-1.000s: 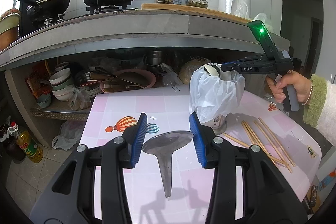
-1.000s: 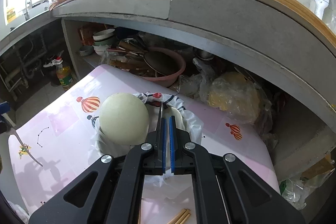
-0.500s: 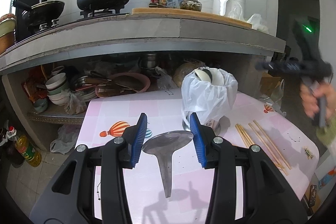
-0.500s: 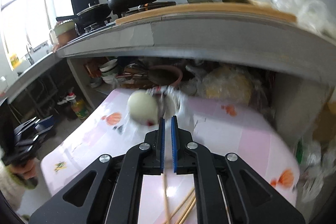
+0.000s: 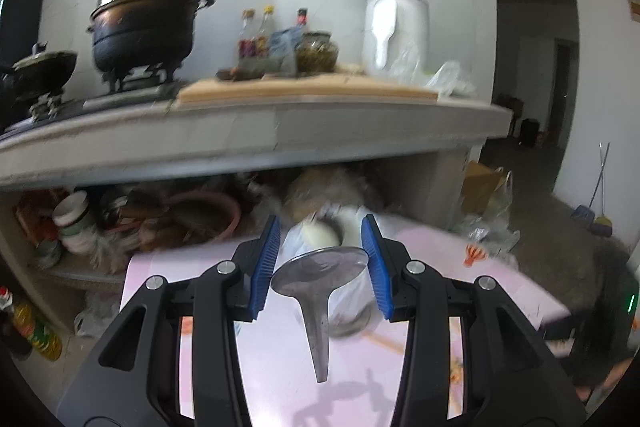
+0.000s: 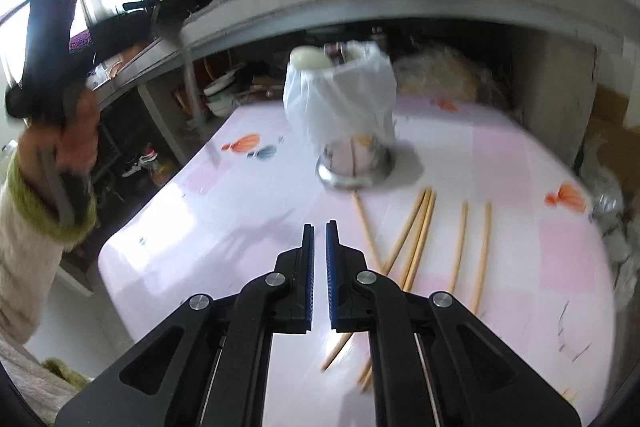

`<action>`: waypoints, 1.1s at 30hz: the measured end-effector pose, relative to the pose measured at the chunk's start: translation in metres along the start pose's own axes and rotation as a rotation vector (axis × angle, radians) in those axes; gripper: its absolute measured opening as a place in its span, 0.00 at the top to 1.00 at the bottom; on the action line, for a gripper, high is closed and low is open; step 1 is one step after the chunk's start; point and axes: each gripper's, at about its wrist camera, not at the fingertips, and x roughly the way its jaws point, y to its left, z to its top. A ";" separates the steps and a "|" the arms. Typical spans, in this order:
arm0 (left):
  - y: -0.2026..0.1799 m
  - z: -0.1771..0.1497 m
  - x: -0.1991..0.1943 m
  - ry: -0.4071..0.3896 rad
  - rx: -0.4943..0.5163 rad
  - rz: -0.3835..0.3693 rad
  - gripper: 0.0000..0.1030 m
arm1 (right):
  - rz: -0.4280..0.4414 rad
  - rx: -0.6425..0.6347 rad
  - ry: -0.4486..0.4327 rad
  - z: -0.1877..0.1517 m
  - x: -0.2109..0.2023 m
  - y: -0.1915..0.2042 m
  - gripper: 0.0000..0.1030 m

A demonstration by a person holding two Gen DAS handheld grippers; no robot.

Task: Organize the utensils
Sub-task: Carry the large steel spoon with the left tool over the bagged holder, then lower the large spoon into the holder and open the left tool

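My left gripper (image 5: pixel 320 221) is shut on the blade of a metal spatula (image 5: pixel 320 267), whose handle hangs down toward the camera. Just behind it stands the utensil holder (image 5: pixel 348 311), a metal canister wrapped in a white plastic bag, with a white spoon (image 5: pixel 320 235) in it. In the right wrist view the holder (image 6: pixel 340 107) stands mid-table and several wooden chopsticks (image 6: pixel 416 227) lie loose in front of it. My right gripper (image 6: pixel 319 225) hovers over the pink tablecloth (image 6: pixel 240 227) left of the chopsticks, shut, with nothing between its pads. A hand (image 6: pixel 60 143) holds the left gripper at far left.
A concrete counter (image 5: pixel 280 123) overhangs the table's far side, carrying a black pot (image 5: pixel 144 27), bottles and a white appliance (image 5: pixel 394 27). Bowls and a pink basin (image 5: pixel 208 215) crowd the shelf beneath. An oil bottle (image 5: pixel 36 331) stands on the floor to the left.
My left gripper rose with the spatula and now sits in front of the holder. My right gripper drew back from the holder's rim to above the table near the chopsticks.
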 end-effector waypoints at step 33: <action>-0.033 0.060 0.157 0.002 -0.046 -0.072 0.61 | 0.074 0.097 0.054 -0.025 0.008 -0.012 0.94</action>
